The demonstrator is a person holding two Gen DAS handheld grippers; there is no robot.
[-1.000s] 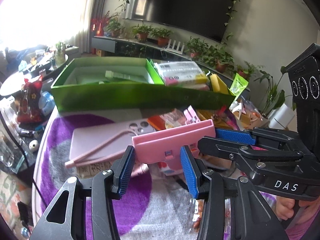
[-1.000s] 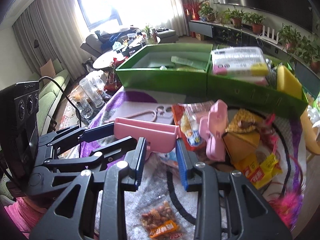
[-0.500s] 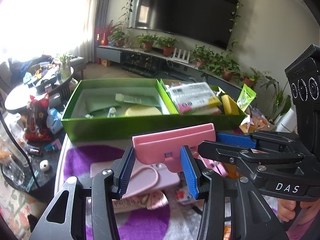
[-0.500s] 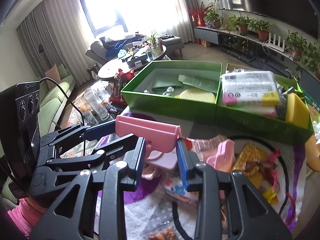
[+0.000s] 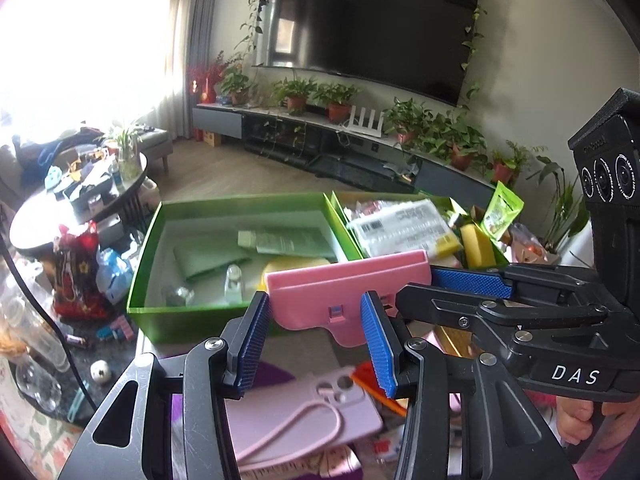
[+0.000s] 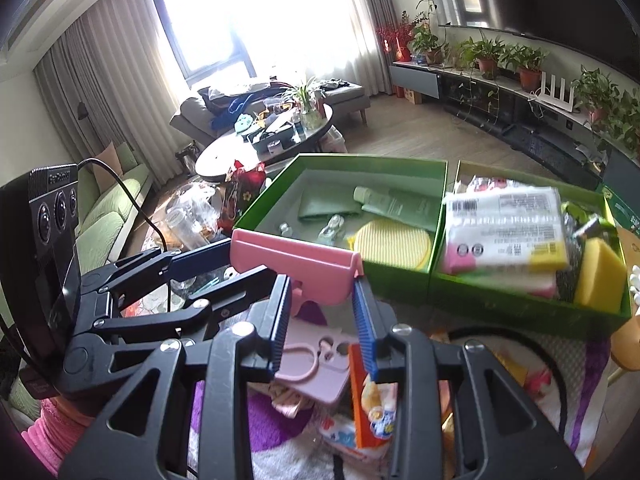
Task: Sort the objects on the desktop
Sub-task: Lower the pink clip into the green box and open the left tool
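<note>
Both grippers are shut on one pink plastic phone stand (image 5: pixel 348 284), also in the right wrist view (image 6: pixel 296 264). My left gripper (image 5: pixel 316 336) clamps its lower tab; my right gripper (image 6: pixel 322 320) clamps it from the other side, its fingers (image 5: pixel 472 282) showing across the left wrist view. The stand hangs in the air above the table, just in front of the left green box (image 5: pixel 176 320), which holds a green tube, a pouch, small bottles and a yellow pad. The right green box (image 6: pixel 520 304) holds packets and a yellow sponge.
Below lie a pink phone case with strap (image 5: pixel 304 412), an orange snack packet (image 6: pixel 368 396) and other clutter on a purple patterned cloth (image 6: pixel 260 420). A round coffee table (image 6: pixel 256 140) and a TV console with plants stand beyond.
Both grippers have lifted the pink stand up from the table and toward the green boxes; the box interiors now show from above.
</note>
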